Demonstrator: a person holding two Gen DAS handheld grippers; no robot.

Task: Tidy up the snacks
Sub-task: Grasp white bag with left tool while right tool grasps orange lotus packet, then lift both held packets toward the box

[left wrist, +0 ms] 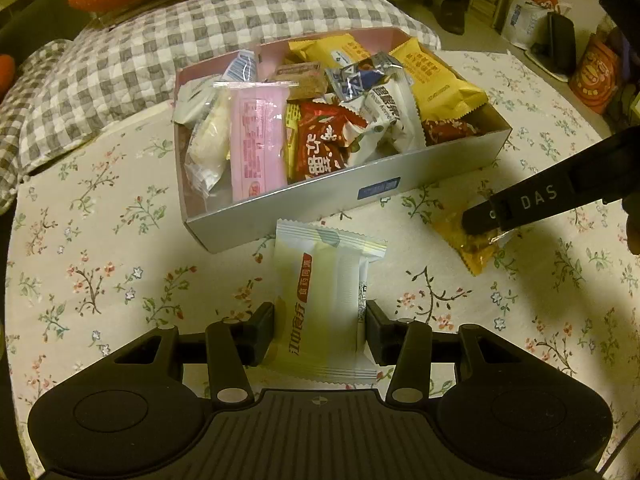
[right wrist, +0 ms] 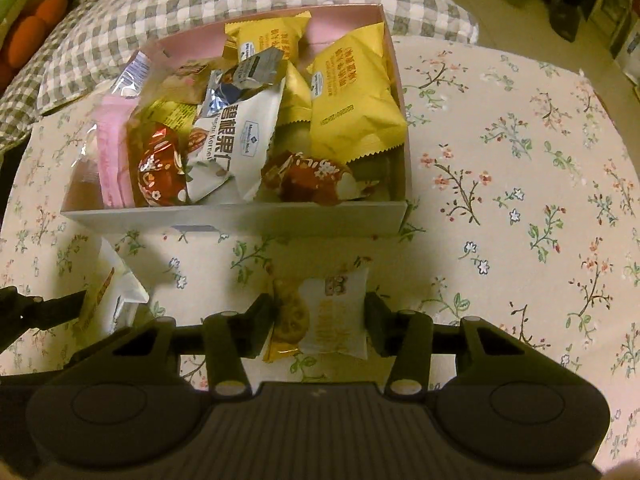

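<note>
On the floral tablecloth [left wrist: 100,240], just in front of the near wall of the grey box [left wrist: 320,200], lies a pale white-and-yellow packet [left wrist: 320,300]. It carries an orange label with Chinese characters and bigger green characters lower down; I cannot read them surely. Its long axis runs from the left gripper [left wrist: 320,330] toward the box, with one crimped end pointing at the box. The left gripper's fingers stand on both sides of the packet and touch it, grasping it. The right gripper [right wrist: 320,322] is clenched in the same way on a smaller white-and-yellow cookie packet [right wrist: 328,316], which also lies on the cloth near the box. In the left wrist view its finger shows the letters "DAS". The box is full of snacks: yellow packets [right wrist: 352,112], a white packet [right wrist: 236,140] with "Member's Mark", red ones [left wrist: 320,148], and a pink one [left wrist: 256,136].
</note>
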